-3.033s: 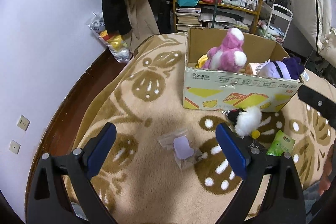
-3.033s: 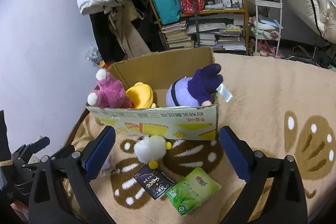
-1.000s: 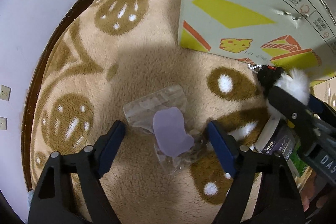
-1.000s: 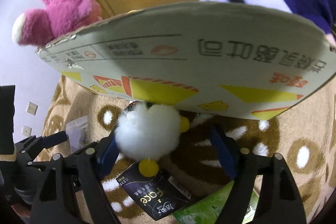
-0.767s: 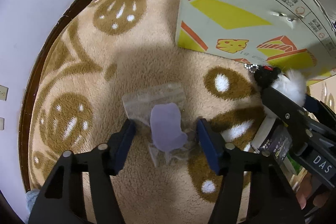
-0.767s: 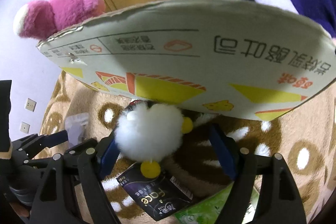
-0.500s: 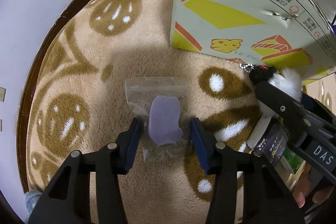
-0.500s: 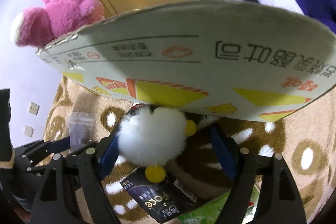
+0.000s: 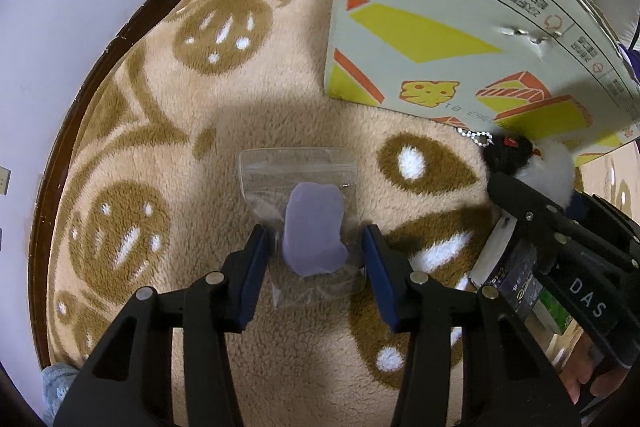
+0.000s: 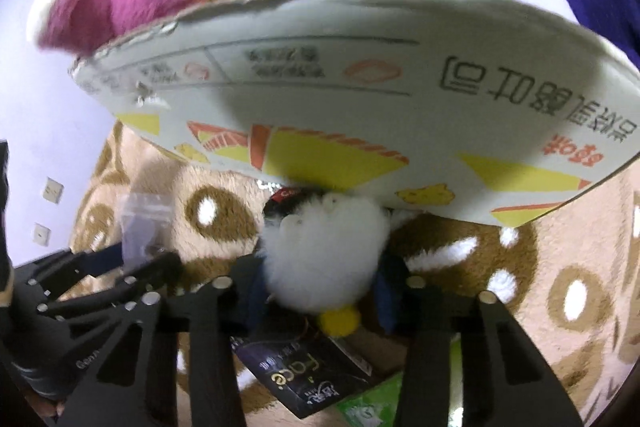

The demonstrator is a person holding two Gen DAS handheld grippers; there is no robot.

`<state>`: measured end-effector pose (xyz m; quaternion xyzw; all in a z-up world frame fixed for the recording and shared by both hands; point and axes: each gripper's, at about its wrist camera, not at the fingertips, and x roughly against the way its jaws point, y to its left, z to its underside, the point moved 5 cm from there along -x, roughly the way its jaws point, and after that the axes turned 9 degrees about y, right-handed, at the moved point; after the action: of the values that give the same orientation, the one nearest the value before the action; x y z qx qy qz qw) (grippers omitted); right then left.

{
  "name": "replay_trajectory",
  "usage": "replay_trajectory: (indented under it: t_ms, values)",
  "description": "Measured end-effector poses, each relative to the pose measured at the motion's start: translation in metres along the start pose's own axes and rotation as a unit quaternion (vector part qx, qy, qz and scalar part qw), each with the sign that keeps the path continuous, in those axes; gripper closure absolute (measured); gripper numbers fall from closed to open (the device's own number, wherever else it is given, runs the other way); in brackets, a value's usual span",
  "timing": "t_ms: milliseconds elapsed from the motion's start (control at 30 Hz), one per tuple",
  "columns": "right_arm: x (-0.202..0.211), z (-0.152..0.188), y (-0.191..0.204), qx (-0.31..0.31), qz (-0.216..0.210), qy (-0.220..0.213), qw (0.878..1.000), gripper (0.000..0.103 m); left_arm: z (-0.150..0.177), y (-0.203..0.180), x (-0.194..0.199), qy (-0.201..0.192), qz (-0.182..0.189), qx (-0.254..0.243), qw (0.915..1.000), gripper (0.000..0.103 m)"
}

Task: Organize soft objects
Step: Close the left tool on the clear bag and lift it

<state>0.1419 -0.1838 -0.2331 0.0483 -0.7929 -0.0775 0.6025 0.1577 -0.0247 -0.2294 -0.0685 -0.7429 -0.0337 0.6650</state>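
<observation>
Now the left fingers (image 9: 316, 247) pinch one bag (image 9: 304, 223), its long axis pointing away; the right fingers (image 10: 320, 287) are closing on one white plush (image 10: 324, 247).

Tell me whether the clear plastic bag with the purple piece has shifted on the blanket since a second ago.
Cannot tell: the clear plastic bag looks nearer the brown oval, but the camera moved too.
</observation>
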Motion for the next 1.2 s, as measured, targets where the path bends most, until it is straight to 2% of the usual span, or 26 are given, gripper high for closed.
replay_trajectory:
  t_ms: [233, 600, 1000, 1033, 1133, 1200]
  values:
    - [0.001, 0.005, 0.009, 0.017, 0.018, -0.006, 1.000, 0.066, 0.003, 0.000, 0.005, -0.012, -0.006, -0.001, 0.9999, 0.057]
    - [0.014, 0.012, -0.003, 0.000, -0.009, -0.016, 1.000, 0.069, 0.012, 0.004, 0.019, -0.040, 0.003, 0.005, 0.9992, 0.058]
    - [0.050, 0.021, -0.023, -0.027, -0.033, -0.046, 0.998, 0.073, 0.030, -0.003, 0.042, -0.062, 0.004, -0.010, 0.9980, 0.059]
    - [0.055, 0.022, -0.026, -0.029, -0.036, -0.049, 0.998, 0.073, 0.032, -0.004, 0.045, -0.067, 0.004, -0.010, 0.9977, 0.065]
    - [0.066, 0.026, -0.033, -0.038, -0.042, -0.058, 0.997, 0.073, 0.037, -0.005, 0.052, -0.073, 0.008, -0.012, 0.9972, 0.068]
    - [0.071, 0.027, -0.034, -0.042, -0.044, -0.063, 0.996, 0.073, 0.038, -0.006, 0.052, -0.069, 0.018, -0.013, 0.9974, 0.076]
